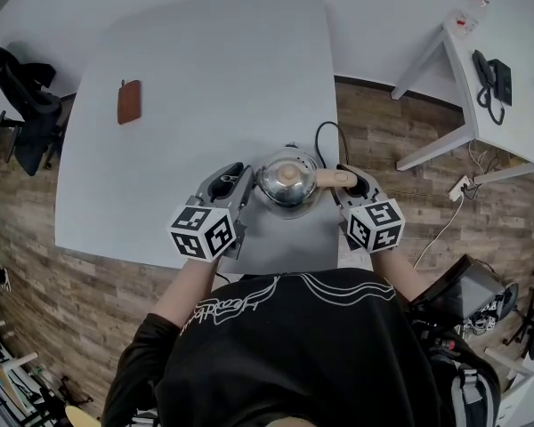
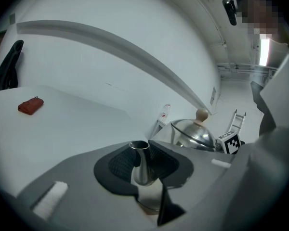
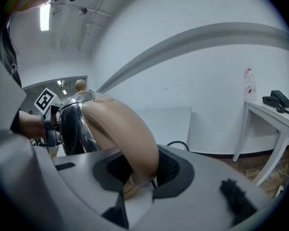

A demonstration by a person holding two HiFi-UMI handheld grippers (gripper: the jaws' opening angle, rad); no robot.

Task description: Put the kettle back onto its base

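A shiny steel kettle (image 1: 287,181) with a beige knob and beige handle (image 3: 130,134) hangs over the near right part of the white table (image 1: 205,78). My left gripper (image 1: 249,181) is shut on its narrow steel spout (image 2: 140,162). My right gripper (image 1: 343,181) is shut on the handle, low on its curve. The domed lid (image 2: 192,134) shows past the left jaws. A black cable (image 1: 323,134) curls out from behind the kettle. The kettle hides its base, so I cannot tell whether they touch.
A red-brown wallet (image 1: 129,101) lies far left on the table. A black chair (image 1: 22,96) stands beyond the left edge. To the right a second white table (image 1: 507,105) carries a phone (image 1: 492,78). A power strip (image 1: 460,188) lies on the wood floor.
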